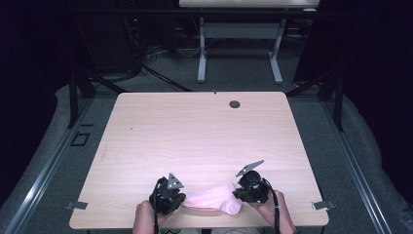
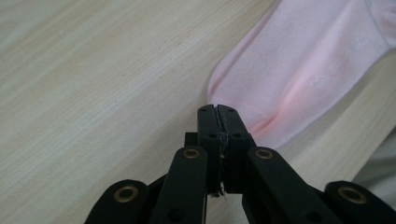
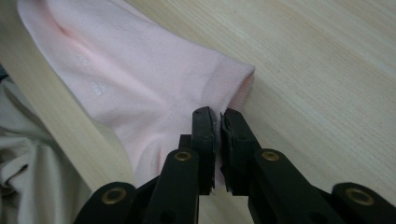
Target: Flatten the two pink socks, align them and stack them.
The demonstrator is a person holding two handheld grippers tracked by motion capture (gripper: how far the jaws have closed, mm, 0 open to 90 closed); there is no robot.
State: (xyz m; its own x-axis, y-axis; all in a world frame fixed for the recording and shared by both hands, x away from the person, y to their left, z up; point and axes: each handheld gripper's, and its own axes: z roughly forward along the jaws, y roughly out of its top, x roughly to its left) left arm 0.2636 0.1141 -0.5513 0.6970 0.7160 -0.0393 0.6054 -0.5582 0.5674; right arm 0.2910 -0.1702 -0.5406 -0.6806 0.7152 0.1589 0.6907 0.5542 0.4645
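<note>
Lying stretched along the near edge of the wooden table (image 1: 204,131): one pink sock (image 1: 213,200), strung out between the two claws. Sitting at the sock's left end, the left gripper (image 1: 181,200), jaws pressed together and pinching the toe edge of the fabric, as seen up close in the left gripper view (image 2: 217,110) with the sock (image 2: 308,70) running off to the far right. Sitting at the right end, the right gripper (image 1: 237,194), jaws nearly together and clamping the ribbed cuff, shown in the right gripper view (image 3: 218,113) with the sock (image 3: 121,70) spreading away to the left.

Looking for containers: none on the table. Looking for writing: faint raised lettering showing on the sock in both gripper views, too small and pale for reading.

Checking edges: sock lying just beside the near rim, with light cloth showing past that edge in the right gripper view. Opening out beyond: a wide stretch of bare tabletop running left, right and far, up to a small round cable port (image 1: 234,104) near the far edge. Standing well beyond, a second table frame (image 1: 238,44) on the grey floor.
</note>
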